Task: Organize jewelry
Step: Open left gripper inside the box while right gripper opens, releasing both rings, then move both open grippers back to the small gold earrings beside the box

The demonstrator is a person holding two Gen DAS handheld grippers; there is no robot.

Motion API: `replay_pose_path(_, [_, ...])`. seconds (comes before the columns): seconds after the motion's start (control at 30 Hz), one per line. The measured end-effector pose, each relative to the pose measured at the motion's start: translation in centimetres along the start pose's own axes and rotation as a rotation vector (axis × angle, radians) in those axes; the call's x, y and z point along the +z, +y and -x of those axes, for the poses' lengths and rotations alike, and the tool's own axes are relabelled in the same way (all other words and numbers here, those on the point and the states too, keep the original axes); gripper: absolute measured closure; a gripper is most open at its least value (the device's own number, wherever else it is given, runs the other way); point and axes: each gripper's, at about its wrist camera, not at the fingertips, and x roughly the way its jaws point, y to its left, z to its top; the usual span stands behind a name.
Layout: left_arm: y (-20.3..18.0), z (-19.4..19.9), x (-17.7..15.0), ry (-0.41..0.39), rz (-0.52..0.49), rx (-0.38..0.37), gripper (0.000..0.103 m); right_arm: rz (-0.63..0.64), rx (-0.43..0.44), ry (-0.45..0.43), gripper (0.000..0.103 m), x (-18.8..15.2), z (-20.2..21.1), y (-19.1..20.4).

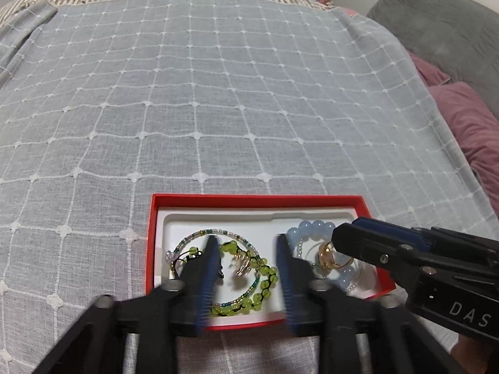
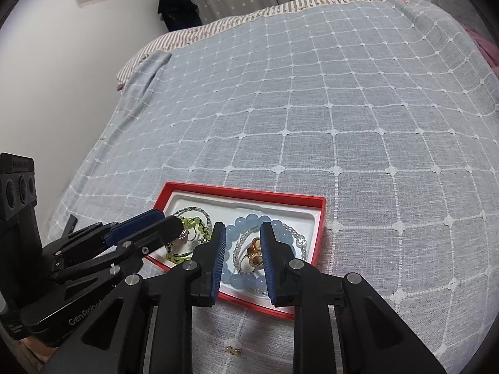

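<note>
A red box (image 1: 255, 198) with a white insert lies on the bed, and both grippers hover over it. Its left half holds a green bead bracelet (image 1: 265, 272), a thin seed-bead bracelet (image 1: 193, 237) and a gold coil ring (image 1: 241, 263). My left gripper (image 1: 248, 240) stands open above these with nothing gripped. The right half holds a pale blue bead bracelet (image 1: 315, 227) and a gold ring (image 2: 254, 252). My right gripper (image 2: 242, 226) is open over that ring, and its pads do not touch it. In the left wrist view the right gripper (image 1: 343, 237) enters from the right.
A grey-blue checked bedspread (image 1: 218, 93) covers the bed. Pink pillows (image 1: 467, 124) and a grey pillow (image 1: 436, 31) lie at the right edge. A small piece of jewelry (image 2: 233, 350) lies on the cloth in front of the box. A white wall (image 2: 78, 78) borders the left.
</note>
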Motion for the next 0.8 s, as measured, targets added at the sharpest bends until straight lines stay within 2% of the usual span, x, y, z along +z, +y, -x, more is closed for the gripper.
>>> replay_pose_path(0.17, [0.1, 0.5, 0.0, 0.001, 0.013, 0.012, 0.064, 0.011, 0.005, -0.006, 0.078, -0.1, 0.4, 0.3])
replay_pose_path(0.37, [-1.2, 3.2, -1.1, -0.014, 0.025, 0.048, 0.064, -0.005, 0.033, -0.011, 0.078, -0.2, 1.3, 0.3])
replay_pose_path(0.43, [-2.3, 4.5, -1.4, -0.029, 0.025, 0.031, 0.064, -0.004, 0.048, -0.009, 0.078, -0.4, 1.8, 0.5])
replay_pose_path(0.53, [-4.1, 7.0, -1.6, -0.013, 0.053, -0.053, 0.064, 0.008, 0.055, -0.021, 0.078, -0.8, 3.0, 0.8])
replay_pose_path(0.63, [-5.8, 9.9, -1.4, -0.013, 0.046, -0.034, 0.064, -0.006, 0.085, -0.05, 0.078, -0.9, 4.8, 0.6])
replay_pose_path(0.73, [-7.1, 13.4, -1.1, -0.038, 0.05, -0.078, 0.061, -0.022, 0.112, -0.085, 0.078, -0.8, 6.7, 0.3])
replay_pose_path(0.8, [-7.8, 15.5, -0.9, -0.07, 0.066, -0.057, 0.058, -0.036, 0.133, -0.096, 0.078, -1.0, 7.8, 0.0])
